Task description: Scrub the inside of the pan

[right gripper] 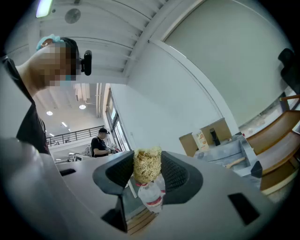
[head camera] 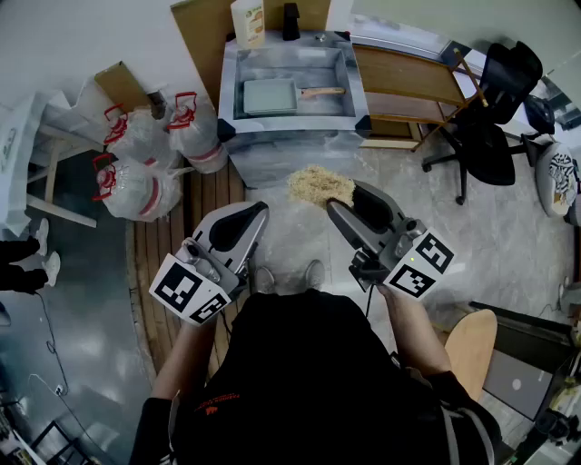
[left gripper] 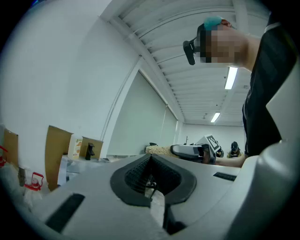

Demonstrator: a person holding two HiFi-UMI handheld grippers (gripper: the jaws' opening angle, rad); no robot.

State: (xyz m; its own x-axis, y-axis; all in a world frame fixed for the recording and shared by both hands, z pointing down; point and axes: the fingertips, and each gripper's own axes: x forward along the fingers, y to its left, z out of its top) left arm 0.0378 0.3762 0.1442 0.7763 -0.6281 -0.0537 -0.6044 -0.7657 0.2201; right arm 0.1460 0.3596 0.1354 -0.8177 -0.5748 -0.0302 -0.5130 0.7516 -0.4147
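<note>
A grey rectangular pan (head camera: 270,95) with a wooden handle (head camera: 322,92) lies in the steel sink (head camera: 227,86) straight ahead, and nothing touches it. My right gripper (head camera: 334,205) is held at waist height, well short of the sink. It is shut on a tan fibrous scrub pad (head camera: 320,184). In the right gripper view the pad (right gripper: 147,165) fills the gap between the jaws of the right gripper (right gripper: 147,171), and the sink (right gripper: 225,152) stands off to the right. My left gripper (head camera: 261,211) hangs level with it on the left. Its jaws (left gripper: 151,161) are shut with nothing in them.
A carton (head camera: 248,20) and a black dispenser (head camera: 290,18) stand behind the sink. Plastic bags with red handles (head camera: 145,163) lie left of it. A wooden desk (head camera: 404,77) and a black office chair (head camera: 490,118) are on the right. A wooden stool (head camera: 472,350) is by my right side.
</note>
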